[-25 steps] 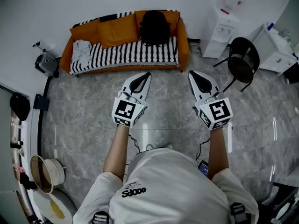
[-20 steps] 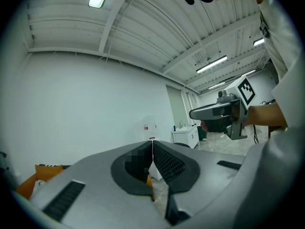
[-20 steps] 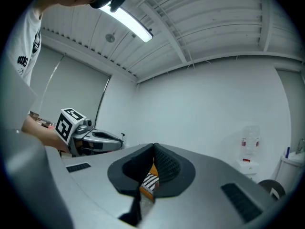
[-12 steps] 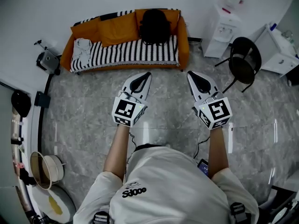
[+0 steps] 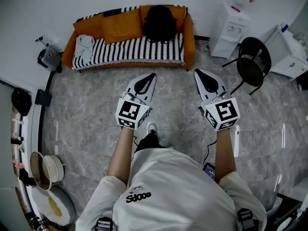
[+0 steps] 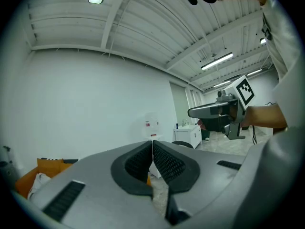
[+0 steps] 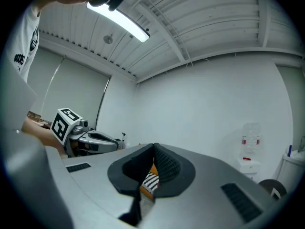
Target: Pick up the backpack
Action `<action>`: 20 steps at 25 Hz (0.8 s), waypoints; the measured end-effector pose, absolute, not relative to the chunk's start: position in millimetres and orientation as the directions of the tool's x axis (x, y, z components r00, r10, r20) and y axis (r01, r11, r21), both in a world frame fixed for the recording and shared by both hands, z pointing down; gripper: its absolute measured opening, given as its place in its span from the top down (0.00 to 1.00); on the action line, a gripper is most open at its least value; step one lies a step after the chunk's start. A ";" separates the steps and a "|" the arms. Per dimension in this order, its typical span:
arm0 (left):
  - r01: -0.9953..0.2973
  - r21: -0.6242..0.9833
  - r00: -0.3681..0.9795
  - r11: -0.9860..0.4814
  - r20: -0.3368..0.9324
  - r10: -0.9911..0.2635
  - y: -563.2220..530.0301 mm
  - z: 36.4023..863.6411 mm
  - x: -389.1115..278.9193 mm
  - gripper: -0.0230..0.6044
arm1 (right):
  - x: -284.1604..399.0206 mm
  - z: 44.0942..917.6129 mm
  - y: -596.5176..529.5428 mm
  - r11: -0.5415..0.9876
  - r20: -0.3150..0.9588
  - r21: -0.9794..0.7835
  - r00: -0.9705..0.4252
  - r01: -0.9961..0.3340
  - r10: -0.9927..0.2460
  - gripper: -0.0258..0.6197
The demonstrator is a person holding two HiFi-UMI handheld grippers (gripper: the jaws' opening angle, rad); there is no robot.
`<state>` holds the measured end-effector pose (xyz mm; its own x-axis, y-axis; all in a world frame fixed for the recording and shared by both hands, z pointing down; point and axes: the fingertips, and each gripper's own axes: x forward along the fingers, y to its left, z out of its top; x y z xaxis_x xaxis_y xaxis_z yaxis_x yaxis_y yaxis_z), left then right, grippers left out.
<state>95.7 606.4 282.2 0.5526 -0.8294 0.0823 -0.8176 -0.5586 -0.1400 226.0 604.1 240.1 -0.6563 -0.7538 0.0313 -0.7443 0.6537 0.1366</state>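
Note:
A black backpack [image 5: 159,23] stands upright on the orange sofa [image 5: 189,37] against the far wall, leaning on the orange back cushions. My left gripper [image 5: 153,75] and right gripper [image 5: 196,73] are held level side by side over the grey floor, well short of the sofa. Both are shut, tips together, with nothing between the pads. In the left gripper view the jaws [image 6: 152,144] hide the backpack. The right gripper view shows only a sliver of the striped sofa cover [image 7: 150,181] through the shut jaws [image 7: 154,148].
A black chair [image 5: 253,64] stands at the right, with a white water dispenser [image 5: 231,28] and a white cabinet [image 5: 287,49] behind it. A white cloth [image 5: 83,46] lies on the sofa's left end. A small machine [image 5: 48,59] and bowls [image 5: 45,170] sit at the left.
The person has stepped toward the sofa; a shoe now shows between the arms. Sofa and backpack sit slightly higher in the head view. Both grippers stay shut.

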 end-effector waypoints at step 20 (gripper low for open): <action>-0.789 -0.076 0.606 -0.610 0.067 -0.793 421.1 295.7 28.4 0.93 | 156.0 259.6 428.4 0.643 0.058 0.147 -0.642 -0.752 -0.764 0.91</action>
<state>28.4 421.1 295.7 0.6061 -0.7925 0.0674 -0.7890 -0.6098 -0.0756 156.0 428.4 259.6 -0.6424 -0.7641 0.0579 -0.7516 0.6431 0.1467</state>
